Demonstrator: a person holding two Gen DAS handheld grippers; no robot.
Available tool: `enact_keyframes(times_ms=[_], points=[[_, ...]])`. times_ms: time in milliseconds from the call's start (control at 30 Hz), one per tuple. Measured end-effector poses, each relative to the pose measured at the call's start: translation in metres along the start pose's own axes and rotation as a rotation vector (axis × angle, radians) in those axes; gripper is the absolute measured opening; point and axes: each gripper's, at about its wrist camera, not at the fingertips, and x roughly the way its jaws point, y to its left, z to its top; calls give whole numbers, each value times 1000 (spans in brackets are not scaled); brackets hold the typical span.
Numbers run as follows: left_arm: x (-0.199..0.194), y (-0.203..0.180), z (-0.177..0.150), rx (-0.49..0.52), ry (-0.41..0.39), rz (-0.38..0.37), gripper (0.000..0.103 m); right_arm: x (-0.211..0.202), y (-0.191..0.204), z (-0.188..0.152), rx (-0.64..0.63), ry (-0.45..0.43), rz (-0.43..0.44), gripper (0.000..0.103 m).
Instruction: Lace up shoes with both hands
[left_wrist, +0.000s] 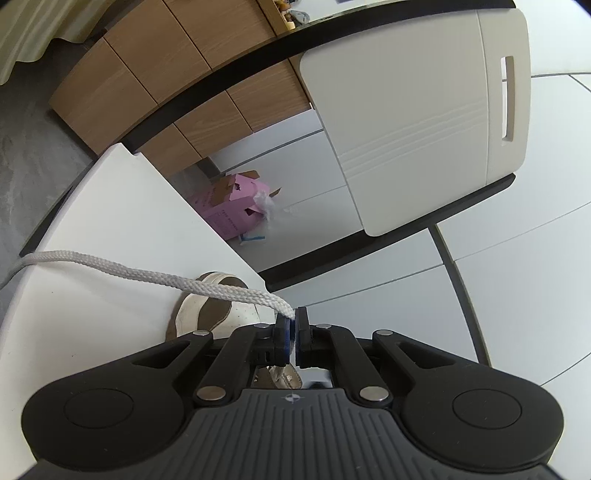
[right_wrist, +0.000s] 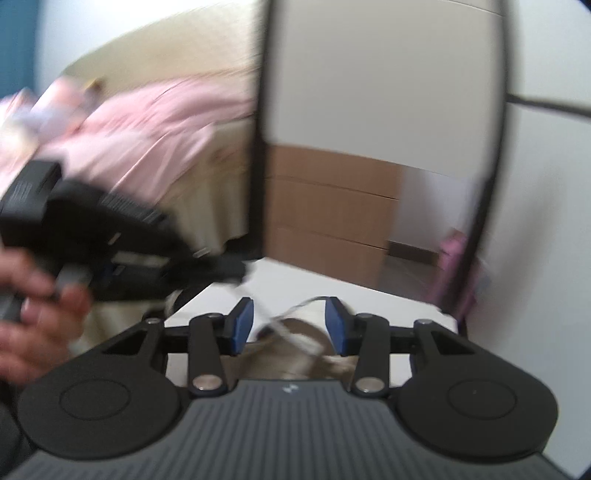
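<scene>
Lace (left_wrist: 155, 275) first, in my left wrist view. My left gripper (left_wrist: 294, 321) has its two fingers pressed together on the end of this white woven lace. The lace runs from the pinch away to the far left, over the white table (left_wrist: 110, 221), and it hangs fairly straight. Just under the pinch I see a white and brown shoe (left_wrist: 207, 310) down on the floor past the table edge. I can't tell where the far end of the lace goes.

To do this pull well, I think I should keep the pinch tight near the tip, pull slowly in a straight line, and stop before the lace slips out.

Writing in this view: a pink box (left_wrist: 232, 206) on the floor has dark print on its side, but it is too small for me to read. A little cross mark sits on the gripper body.

Now my right wrist view, which is blurry. My right gripper (right_wrist: 290, 325) has its blue pads (right_wrist: 242, 325) spread wide apart, holding nothing. Between them, lower down, is a shoe (right_wrist: 295, 354) with a bit of white lace looping on it. I think I should line the pads up on that loose bit before closing. On the left, a hand (right_wrist: 33, 306) holds the other gripper. No words can be read here.
</scene>
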Motion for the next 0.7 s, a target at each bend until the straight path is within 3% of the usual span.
enact_keyframes(times_ms=[133, 267, 333, 433, 700], points=[[-5, -1, 3, -3, 3, -19, 2, 16, 30, 8, -207, 35, 48, 36], [-9, -1, 5, 0, -10, -28, 2, 32, 39, 13, -258, 16, 58, 29], [-11, 3, 7, -24, -24, -43, 3, 34, 40, 16, -241, 0, 71, 7], [-14, 9, 10, -70, -56, -67, 4, 31, 39, 18, -204, -26, 86, 2], [-27, 28, 21, -206, -164, -95, 4, 1, 29, 23, -157, -99, 51, 2]])
